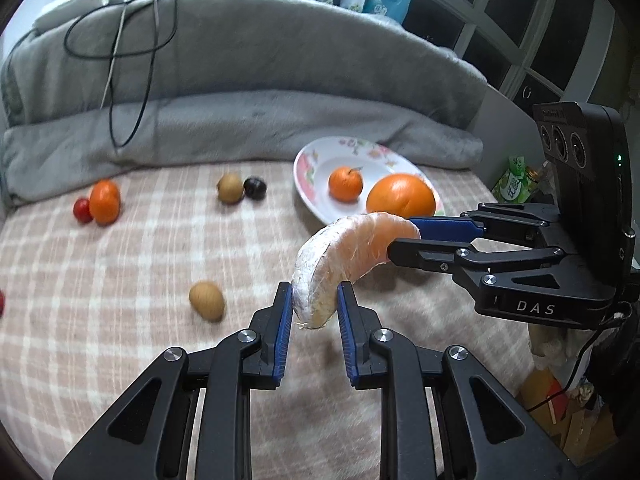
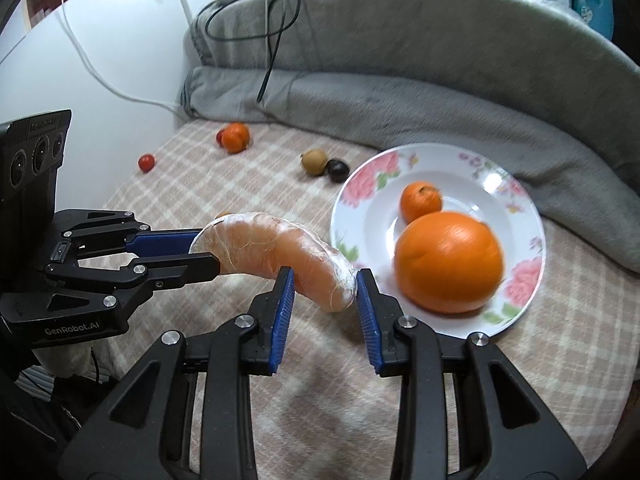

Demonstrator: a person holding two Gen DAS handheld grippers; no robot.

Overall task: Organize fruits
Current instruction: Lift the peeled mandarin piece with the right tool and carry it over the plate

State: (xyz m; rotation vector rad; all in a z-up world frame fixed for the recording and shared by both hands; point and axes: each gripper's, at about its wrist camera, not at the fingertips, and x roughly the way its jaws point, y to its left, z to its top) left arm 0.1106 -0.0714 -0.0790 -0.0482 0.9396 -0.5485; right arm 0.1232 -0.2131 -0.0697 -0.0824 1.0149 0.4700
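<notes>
Pale orange pomelo segment [image 1: 352,256] hangs above the bed [image 1: 120,280], pinched at opposite ends by my left gripper [image 1: 313,304] and right gripper [image 2: 325,294]. I'd loosen one before carrying it to the plate [image 2: 524,200] beyond.

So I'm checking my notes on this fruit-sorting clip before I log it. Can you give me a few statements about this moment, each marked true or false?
1. Both grippers hold the same pomelo segment, one at each end. True: the left gripper and the right gripper each pinch an end.
2. The floral plate holds three fruits. False: it holds two, a large orange and a small tangerine.
3. The pomelo segment rests on the plate. False: it is held up over the checked blanket, beside the plate.
4. A dark plum lies next to a brownish kiwi on the blanket. True.
5. Black cables drape over the grey blanket. True.
</notes>
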